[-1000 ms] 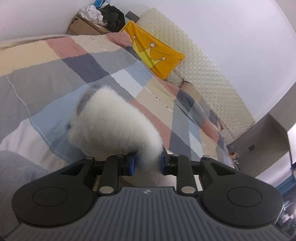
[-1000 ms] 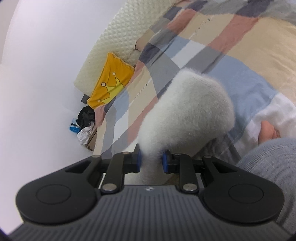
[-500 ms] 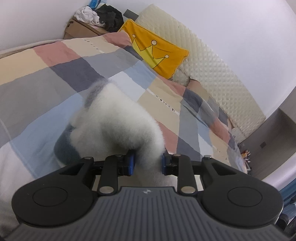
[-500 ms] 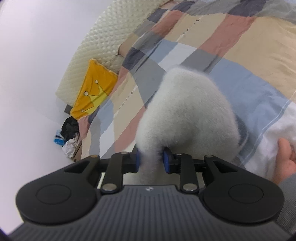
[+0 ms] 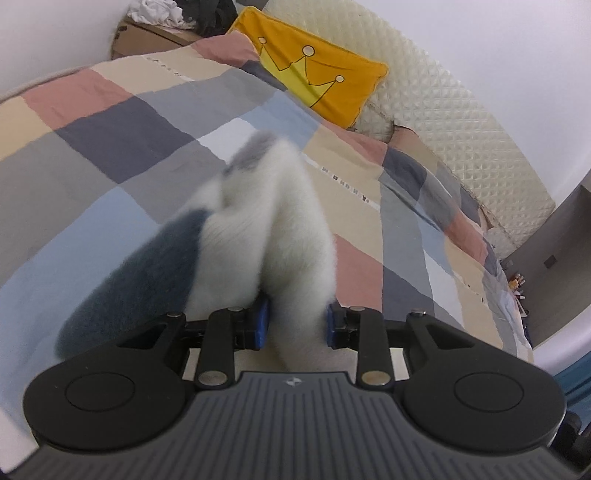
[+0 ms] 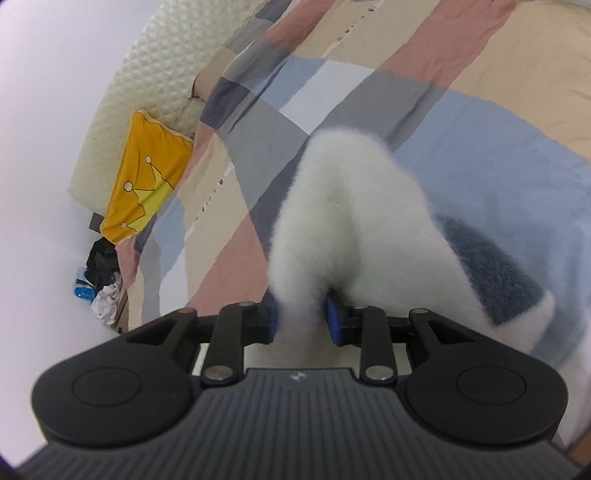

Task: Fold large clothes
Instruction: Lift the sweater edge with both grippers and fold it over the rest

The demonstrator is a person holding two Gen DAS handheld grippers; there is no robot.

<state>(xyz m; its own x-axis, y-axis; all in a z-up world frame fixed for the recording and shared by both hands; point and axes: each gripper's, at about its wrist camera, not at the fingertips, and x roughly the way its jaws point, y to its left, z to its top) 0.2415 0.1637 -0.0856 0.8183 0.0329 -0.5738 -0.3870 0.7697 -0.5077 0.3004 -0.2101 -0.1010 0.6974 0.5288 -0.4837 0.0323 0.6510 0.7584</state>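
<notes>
- Left gripper [image 5: 297,326]: black two-finger unit with blue pads [image 5: 262,323]. A thick fold of the fluffy white fleece garment with a dark grey-blue panel [image 5: 258,236] sits between the pads. The jaws have just been opening, yet the fleece fills the gap and both pads press on it, so the grip holds.
- Right gripper [image 6: 301,319]: same build, blue pads [image 6: 334,321]. A narrower bunch of the same fluffy garment [image 6: 351,229] is clamped between its pads. These jaws have also just been opening, with the fabric between them and in contact on both sides.
- Garment position: it hangs forward from both grippers above the patchwork bed cover of pink, beige, grey, navy and pale blue squares [image 5: 122,133]. In the left wrist view the white pile rises in two lobes ahead of the fingers, with the dark panel on the left side. In the right wrist view the dark panel lies on the right side, low and near the gripper body.
- Whether the far end of the garment touches the bed cover cannot be told; the pile is blurred at its edges.
- Bed surroundings: a yellow cushion printed with a crown outline [image 5: 317,66] leans at the head of the bed against a cream quilted headboard [image 5: 454,122].
- Beyond the bed's far corner stands a brown cardboard box [image 5: 147,37], with loose white and black clothes [image 5: 166,9] piled on top of it.
</notes>
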